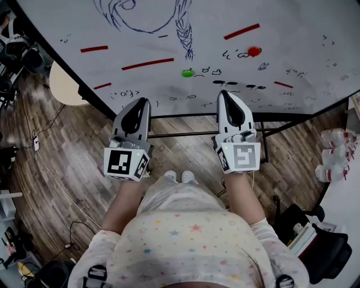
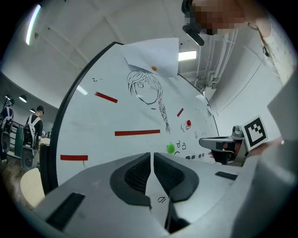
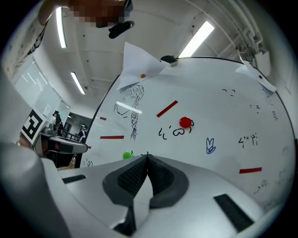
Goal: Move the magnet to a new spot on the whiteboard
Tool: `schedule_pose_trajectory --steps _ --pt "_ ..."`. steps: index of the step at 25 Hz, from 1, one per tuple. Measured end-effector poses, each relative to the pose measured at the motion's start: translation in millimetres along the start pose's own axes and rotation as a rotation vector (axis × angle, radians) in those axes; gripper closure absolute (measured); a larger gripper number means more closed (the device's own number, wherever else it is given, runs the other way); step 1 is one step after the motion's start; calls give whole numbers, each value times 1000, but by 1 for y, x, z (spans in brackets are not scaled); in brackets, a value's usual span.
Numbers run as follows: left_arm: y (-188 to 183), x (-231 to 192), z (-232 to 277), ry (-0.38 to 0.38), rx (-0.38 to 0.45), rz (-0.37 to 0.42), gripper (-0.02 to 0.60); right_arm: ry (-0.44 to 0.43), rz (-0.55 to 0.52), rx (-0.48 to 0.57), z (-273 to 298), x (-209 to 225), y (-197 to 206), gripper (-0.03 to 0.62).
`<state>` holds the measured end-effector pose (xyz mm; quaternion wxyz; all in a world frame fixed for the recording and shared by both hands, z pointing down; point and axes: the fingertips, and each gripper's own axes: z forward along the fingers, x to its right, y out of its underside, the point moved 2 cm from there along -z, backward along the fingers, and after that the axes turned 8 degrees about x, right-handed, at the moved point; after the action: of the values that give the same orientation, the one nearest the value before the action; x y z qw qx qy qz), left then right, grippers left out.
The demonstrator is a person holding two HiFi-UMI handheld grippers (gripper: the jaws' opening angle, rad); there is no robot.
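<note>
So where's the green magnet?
In the head view the green magnet sits on the whiteboard just below the drawn braid, left of the red magnet.

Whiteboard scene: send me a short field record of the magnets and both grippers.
left gripper: fingers together, nothing held
right gripper: fingers together, nothing held
board: white whiteboard with ink drawings and red strips
magnet 1: round red magnet, on board, beyond right gripper
magnet 2: round green magnet, on board, lower, left of the red one
contact: neither gripper touches a magnet
</note>
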<state>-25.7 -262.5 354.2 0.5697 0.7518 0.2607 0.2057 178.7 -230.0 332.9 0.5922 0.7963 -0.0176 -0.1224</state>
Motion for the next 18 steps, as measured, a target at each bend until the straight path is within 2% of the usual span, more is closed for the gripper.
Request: schedule_pose_trajectory --steps 18 --pt "18 13 0 46 -12 -45 551 13 48 -62 -15 2 24 592"
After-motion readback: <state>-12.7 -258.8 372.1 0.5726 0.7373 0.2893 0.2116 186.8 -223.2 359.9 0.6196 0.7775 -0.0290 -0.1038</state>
